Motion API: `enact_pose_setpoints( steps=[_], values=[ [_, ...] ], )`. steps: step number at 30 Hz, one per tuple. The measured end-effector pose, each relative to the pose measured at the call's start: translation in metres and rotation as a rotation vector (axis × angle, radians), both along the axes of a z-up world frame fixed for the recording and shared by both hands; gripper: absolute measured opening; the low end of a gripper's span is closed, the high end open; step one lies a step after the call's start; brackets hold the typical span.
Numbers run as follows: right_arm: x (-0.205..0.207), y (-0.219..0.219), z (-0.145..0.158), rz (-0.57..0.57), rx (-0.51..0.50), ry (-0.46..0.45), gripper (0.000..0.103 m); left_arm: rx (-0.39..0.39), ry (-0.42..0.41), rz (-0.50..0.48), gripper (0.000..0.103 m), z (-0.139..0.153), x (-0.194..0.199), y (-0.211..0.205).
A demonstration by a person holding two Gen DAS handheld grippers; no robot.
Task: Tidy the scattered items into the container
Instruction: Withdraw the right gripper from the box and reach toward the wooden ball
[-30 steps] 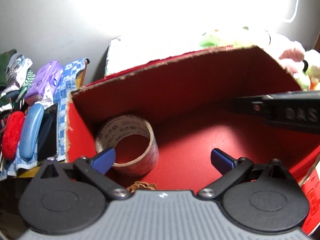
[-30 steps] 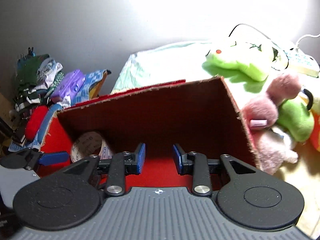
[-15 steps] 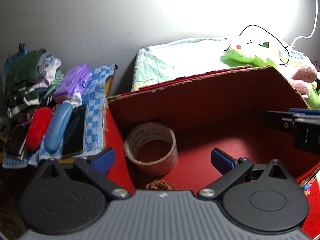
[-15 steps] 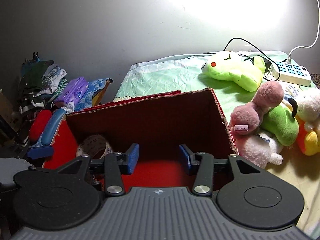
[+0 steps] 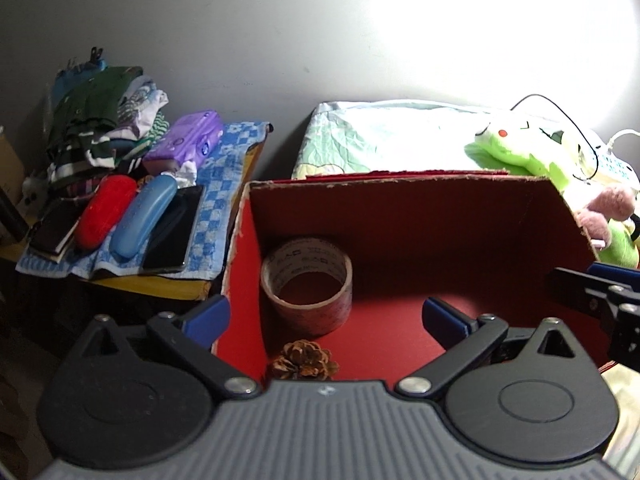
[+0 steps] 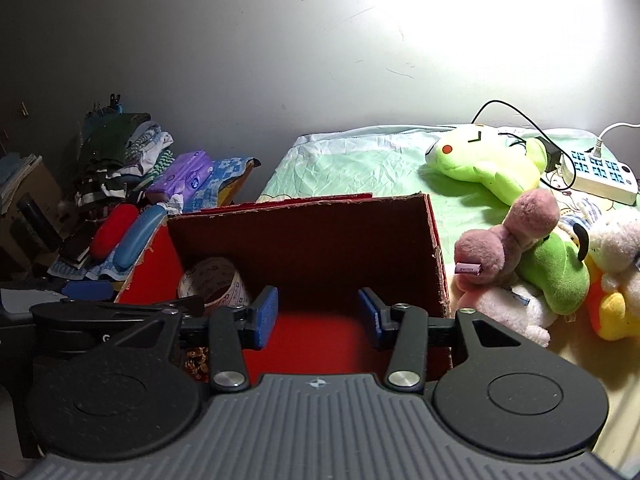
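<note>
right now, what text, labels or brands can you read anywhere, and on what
None reads clearly.
Tape roll: repeated print around its side, too small.
Purple tissue pack: round logo, blurred.
Pink plush: small tag, lettering illegible.
Power strip: sockets only, no readable marking.

Tape roll (image 5: 307, 283) and pine cone (image 5: 303, 360) inside red box (image 5: 400, 216).

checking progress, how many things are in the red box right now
2: a tape roll standing at the box's far left corner, and a pine cone in front of it by the near edge. The box's near floor is hidden, so more may be there.
</note>
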State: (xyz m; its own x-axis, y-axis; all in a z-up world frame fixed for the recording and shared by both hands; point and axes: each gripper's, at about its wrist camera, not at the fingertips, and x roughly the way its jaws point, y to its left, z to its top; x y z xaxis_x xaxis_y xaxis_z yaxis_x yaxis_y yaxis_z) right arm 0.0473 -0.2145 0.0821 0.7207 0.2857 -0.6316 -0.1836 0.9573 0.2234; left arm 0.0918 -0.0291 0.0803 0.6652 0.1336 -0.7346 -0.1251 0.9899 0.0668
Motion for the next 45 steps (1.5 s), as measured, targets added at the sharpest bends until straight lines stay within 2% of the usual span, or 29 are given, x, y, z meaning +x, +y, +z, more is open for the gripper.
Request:
enact_pose_setpoints(
  steps=[6, 10, 14, 16, 20, 25, 27, 30, 34, 36, 38, 45],
  values=[
    [-0.006, -0.013, 0.005, 0.053, 0.019, 0.001, 0.047, 0.068, -0.013, 0.048, 0.102, 0.007, -0.014, -0.013],
    [-0.014, -0.021, 0.004, 0.094, 0.057, 0.006, 0.047, 0.041, -0.010, 0.070, 0.102, 0.013, -0.028, -0.012],
    [-0.025, -0.027, 0.004, 0.151, 0.077, -0.021, 0.043, 0.005, -0.034, 0.075, 0.101, 0.022, -0.052, -0.003],
    [-0.029, -0.030, 0.002, 0.181, 0.097, -0.021, 0.043, -0.009, -0.047, 0.070, 0.101, 0.025, -0.065, 0.000],
    [-0.037, -0.034, -0.006, 0.264, 0.122, -0.013, 0.035, -0.009, -0.052, 0.022, 0.101, 0.023, -0.089, -0.002],
    [-0.052, -0.034, -0.024, 0.376, 0.131, 0.015, 0.030, -0.081, 0.008, -0.056, 0.101, 0.000, -0.112, -0.009],
    [-0.056, -0.031, -0.034, 0.419, 0.132, 0.047, 0.024, -0.098, 0.045, -0.075, 0.097, -0.016, -0.117, -0.014],
    [-0.058, -0.025, -0.048, 0.461, 0.127, 0.102, 0.021, -0.132, 0.101, -0.108, 0.094, -0.039, -0.120, -0.022],
    [-0.053, -0.017, -0.063, 0.480, 0.133, 0.180, 0.021, -0.195, 0.154, -0.123, 0.093, -0.062, -0.114, -0.028],
    [-0.052, -0.012, -0.067, 0.479, 0.128, 0.193, 0.021, -0.199, 0.165, -0.130, 0.083, -0.070, -0.109, -0.031],
    [-0.048, -0.009, -0.071, 0.464, 0.115, 0.209, 0.021, -0.199, 0.175, -0.134, 0.078, -0.076, -0.104, -0.032],
    [-0.043, 0.000, -0.082, 0.445, 0.116, 0.259, 0.025, -0.250, 0.180, -0.193, 0.077, -0.087, -0.097, -0.030]
  ],
)
